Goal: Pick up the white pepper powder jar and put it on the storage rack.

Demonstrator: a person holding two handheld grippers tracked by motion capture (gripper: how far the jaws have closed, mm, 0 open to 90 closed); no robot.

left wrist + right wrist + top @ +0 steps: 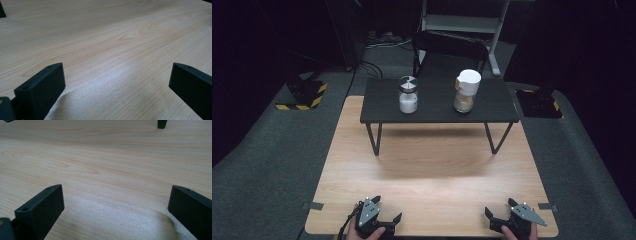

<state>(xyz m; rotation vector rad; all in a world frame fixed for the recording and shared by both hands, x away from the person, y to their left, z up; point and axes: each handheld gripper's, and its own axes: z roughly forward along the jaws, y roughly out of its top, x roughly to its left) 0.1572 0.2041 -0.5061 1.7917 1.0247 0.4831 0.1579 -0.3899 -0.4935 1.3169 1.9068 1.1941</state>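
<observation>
Left gripper (389,218) and right gripper (497,216) rest wide open at worktop (432,170) near edge. Two jars, white-filled (408,95) and tan-filled (466,91), on black stand (437,107).

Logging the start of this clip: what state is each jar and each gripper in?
left jar: upright on the black shelf, lid on, white contents.
right jar: upright, white lid on, tan contents.
left gripper: open, holding nothing, at the table's near edge.
right gripper: open, holding nothing.
</observation>
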